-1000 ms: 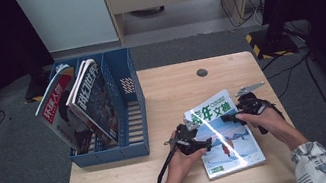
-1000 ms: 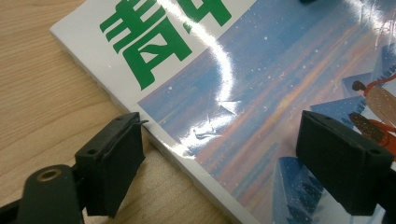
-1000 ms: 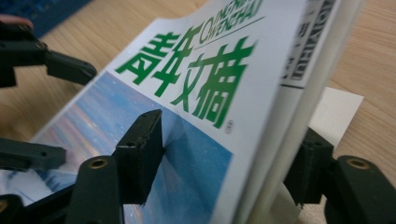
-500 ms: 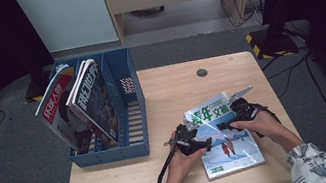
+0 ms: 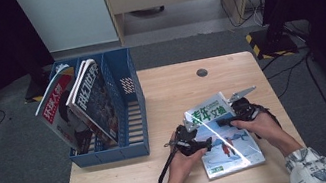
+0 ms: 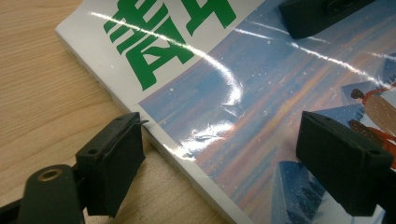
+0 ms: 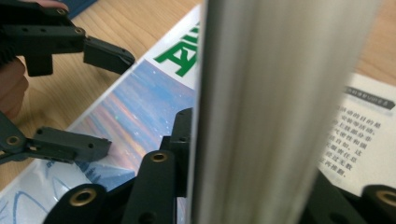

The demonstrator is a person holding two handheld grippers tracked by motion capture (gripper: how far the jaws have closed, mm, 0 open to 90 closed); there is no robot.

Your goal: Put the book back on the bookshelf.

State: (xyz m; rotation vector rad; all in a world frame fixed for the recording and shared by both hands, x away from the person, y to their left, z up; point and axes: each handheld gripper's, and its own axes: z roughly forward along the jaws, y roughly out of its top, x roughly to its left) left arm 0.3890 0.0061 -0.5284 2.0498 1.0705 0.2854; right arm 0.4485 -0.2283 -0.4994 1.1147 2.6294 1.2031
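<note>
1. A magazine [image 5: 229, 148] lay on the tabletop [image 5: 163, 101], near its front right part, to the right of a blue file rack [image 5: 128, 107] that held other magazines [image 5: 79, 103].
2. The right gripper [image 5: 229, 119] had just been closing; its fingers [image 7: 159, 177] clamped the far edge of the magazine, lifting the cover and top pages off the rest.
3. The left gripper [image 5: 195, 139] rested at the magazine's left edge, fingers [image 6: 112, 168] wide, one on the wood beside the spine, the other over the cover, not pressing it.
</note>
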